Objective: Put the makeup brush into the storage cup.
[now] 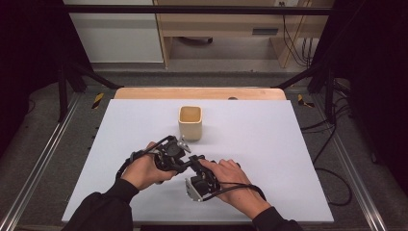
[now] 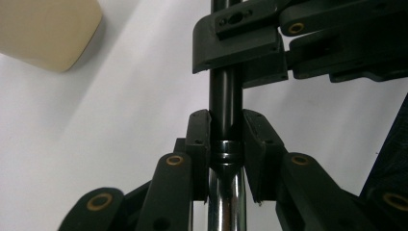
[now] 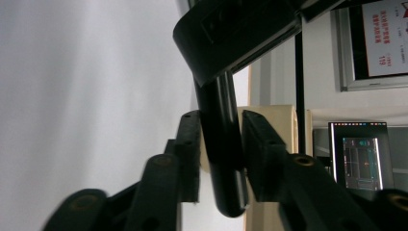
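Two grippers are clamping one pen (image 2: 226, 110) between them, low over the white table (image 1: 269, 144), just in front of the beige cup (image 1: 190, 122). Your left gripper (image 2: 226, 149) is biting down where the black barrel is meeting the chrome section, jaws pressing tight on both sides. Your right gripper (image 3: 219, 144) is closing on the black rounded end, pads pressing its sides. You're handling something light, stiff and slick: glossy plastic and polished metal, round, so it is likely wanting to twist or slide in the pads. Grip squarely across the barrel, not on the chrome if you can help it. If you're pulling the black end off as a cap, pull straight along the axis; bending risks cracking it.
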Motion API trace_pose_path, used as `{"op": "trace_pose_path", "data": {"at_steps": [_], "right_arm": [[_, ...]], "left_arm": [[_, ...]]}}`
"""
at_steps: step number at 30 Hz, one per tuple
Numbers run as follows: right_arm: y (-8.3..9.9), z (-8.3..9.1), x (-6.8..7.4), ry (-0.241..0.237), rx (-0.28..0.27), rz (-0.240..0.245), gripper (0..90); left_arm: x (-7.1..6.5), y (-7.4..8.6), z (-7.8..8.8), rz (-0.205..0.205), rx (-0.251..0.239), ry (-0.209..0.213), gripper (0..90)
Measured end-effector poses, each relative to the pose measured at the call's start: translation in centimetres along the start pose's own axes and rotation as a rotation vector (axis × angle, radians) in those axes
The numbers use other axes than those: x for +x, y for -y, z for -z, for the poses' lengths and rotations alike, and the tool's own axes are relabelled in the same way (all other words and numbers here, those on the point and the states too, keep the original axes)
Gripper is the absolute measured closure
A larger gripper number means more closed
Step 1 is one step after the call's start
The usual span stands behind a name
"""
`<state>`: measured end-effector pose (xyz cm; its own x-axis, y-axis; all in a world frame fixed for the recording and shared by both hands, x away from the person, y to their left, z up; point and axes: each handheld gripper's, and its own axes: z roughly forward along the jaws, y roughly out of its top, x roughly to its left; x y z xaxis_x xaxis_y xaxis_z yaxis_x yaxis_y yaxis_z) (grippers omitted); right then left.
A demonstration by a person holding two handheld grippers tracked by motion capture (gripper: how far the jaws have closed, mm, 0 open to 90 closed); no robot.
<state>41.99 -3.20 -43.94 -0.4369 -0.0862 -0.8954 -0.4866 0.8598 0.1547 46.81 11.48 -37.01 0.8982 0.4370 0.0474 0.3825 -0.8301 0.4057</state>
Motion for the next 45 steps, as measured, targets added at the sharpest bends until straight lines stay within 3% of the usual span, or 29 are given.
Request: {"op": "trace_pose_path", "data": {"at_steps": [4, 5, 7, 8, 12, 13, 15, 16, 17, 18, 21, 23, 25, 26, 27, 29, 31, 33, 34, 37, 45], "right_arm": [[0.1, 0.0, 0.2, -0.014, 0.006, 0.024, 74.3], [0.2, 0.0, 0.3, -0.02, 0.006, -0.001, 74.3], [0.4, -0.1, 0.2, -0.029, 0.013, 0.018, 74.4], [0.6, -0.1, 0.3, -0.031, 0.027, -0.004, 74.4], [2.3, 0.0, 0.6, -0.03, 0.071, -0.061, 74.3], [2.3, 0.0, 0.6, -0.03, 0.071, -0.061, 74.3], [3.1, 0.1, 0.8, -0.031, 0.09, -0.11, 74.3], [4.0, 0.2, 0.9, -0.024, 0.101, -0.143, 74.4], [4.0, 0.2, 0.9, -0.024, 0.101, -0.143, 74.4], [4.4, 0.4, 1.0, -0.028, 0.11, -0.17, 74.3], [5.7, 0.7, 0.7, -0.029, 0.129, -0.197, 74.4], [6.3, 0.9, 0.7, -0.021, 0.137, -0.259, 74.4], [6.9, 1.0, 0.6, -0.023, 0.132, -0.288, 74.3], [7.0, 1.1, 0.7, -0.02, 0.136, -0.333, 74.4], [7.3, 1.1, 0.5, -0.019, 0.129, -0.32, 74.3], [7.6, 1.2, 0.5, -0.018, 0.126, -0.372, 74.3], [7.9, 1.3, 0.5, -0.016, 0.118, -0.421, 74.4], [8.2, 1.2, 0.3, 0.0, 0.095, -0.519, 74.4], [8.2, 1.2, 0.3, 0.0, 0.095, -0.519, 74.4], [8.4, 1.3, 0.0, -0.004, 0.05, -0.594, 74.4], [8.0, 0.5, -0.7, 0.001, -0.111, -0.852, 74.3]], "left_arm": [[0.0, 0.0, 0.0, -0.005, -0.014, 0.002, 73.1], [-0.1, 0.0, 0.0, -0.006, -0.021, -0.002, 72.5], [0.1, 0.2, 0.3, 0.005, -0.045, -0.013, 64.4], [0.2, 0.3, 0.6, 0.007, -0.064, -0.021, 61.1], [0.9, 0.9, 2.3, 0.048, -0.182, -0.061, 40.9], [1.1, 1.1, 2.7, 0.055, -0.205, -0.071, 40.9], [1.4, 1.7, 3.6, 0.069, -0.262, -0.106, 33.2], [1.4, 2.0, 3.8, 0.11, -0.317, -0.115, 27.0], [1.6, 2.3, 4.2, 0.105, -0.332, -0.13, 27.0], [1.7, 2.6, 4.5, 0.108, -0.384, -0.151, 25.5], [1.8, 3.4, 5.0, 0.119, -0.475, -0.197, 14.6], [2.0, 4.2, 5.2, 0.132, -0.527, -0.212, 9.2], [2.2, 4.9, 5.2, 0.158, -0.593, -0.225, 7.6], [2.4, 5.2, 5.3, 0.172, -0.623, -0.228, 6.2], [2.5, 5.6, 5.3, 0.185, -0.65, -0.237, 4.9], [2.7, 6.3, 5.3, 0.211, -0.7, -0.246, 4.1], [2.8, 7.2, 5.3, 0.237, -0.742, -0.249, 2.2], [2.9, 7.8, 5.2, 0.255, -0.77, -0.264, 2.0], [2.9, 8.1, 5.2, 0.264, -0.786, -0.269, 2.0], [2.8, 8.7, 4.8, 0.285, -0.826, -0.26, 1.7], [1.6, 9.3, 3.4, 0.308, -0.909, -0.263, 1.8]]}}
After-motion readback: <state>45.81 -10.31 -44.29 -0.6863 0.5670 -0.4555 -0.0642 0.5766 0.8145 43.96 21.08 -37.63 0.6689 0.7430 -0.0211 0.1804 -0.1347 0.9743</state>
